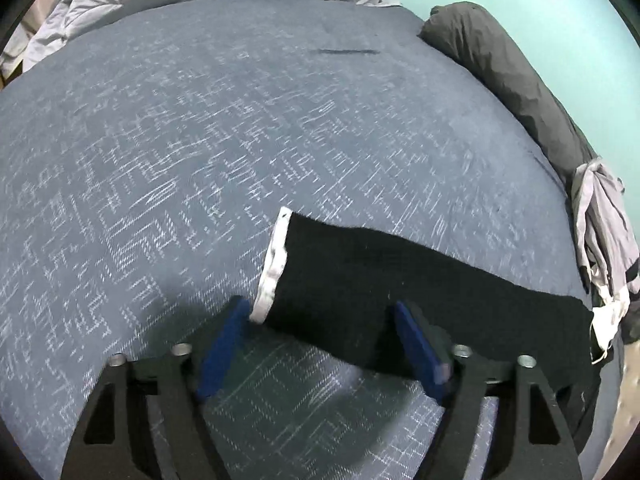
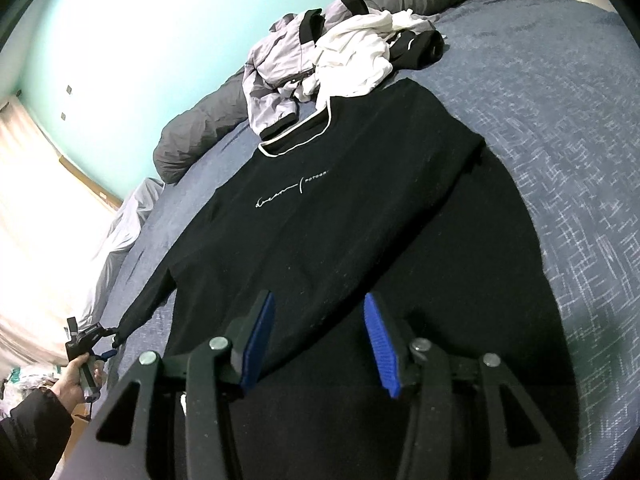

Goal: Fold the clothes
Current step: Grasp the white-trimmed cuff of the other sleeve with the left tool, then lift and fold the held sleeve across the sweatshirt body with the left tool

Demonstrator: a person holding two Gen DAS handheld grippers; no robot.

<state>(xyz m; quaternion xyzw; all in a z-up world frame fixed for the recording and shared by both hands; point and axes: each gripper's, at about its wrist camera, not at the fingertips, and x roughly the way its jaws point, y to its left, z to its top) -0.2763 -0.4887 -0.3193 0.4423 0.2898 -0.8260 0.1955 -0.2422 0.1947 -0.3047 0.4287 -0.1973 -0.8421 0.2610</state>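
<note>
Nearest in the right wrist view, the right gripper (image 2: 318,338) hangs over the lower part of a black sweatshirt (image 2: 340,208), its blue pads (image 2: 260,340) standing apart with only flat cloth showing between them and nothing pinched. The sweatshirt lies front up on the blue patterned bedspread (image 2: 568,168), a thin line of white lettering across its chest and a white-edged collar (image 2: 296,140) toward the far side. Its one sleeve (image 2: 156,292) stretches out to the left edge of the view, where the left gripper (image 2: 86,338) sits at the cuff, held by a hand (image 2: 76,380) in a dark sleeve. In the left wrist view the left gripper (image 1: 320,340) has its jaws spread fairly wide; the white cuff (image 1: 276,264) lies just beside the left pad and the black sleeve (image 1: 400,280) runs between the fingers, neither pad pressing on it. Beyond the collar is a heap of clothes (image 2: 332,56), grey, white and black. Farther back a dark grey rolled duvet (image 1: 504,76) lies along the pale green wall (image 2: 132,32).
</note>
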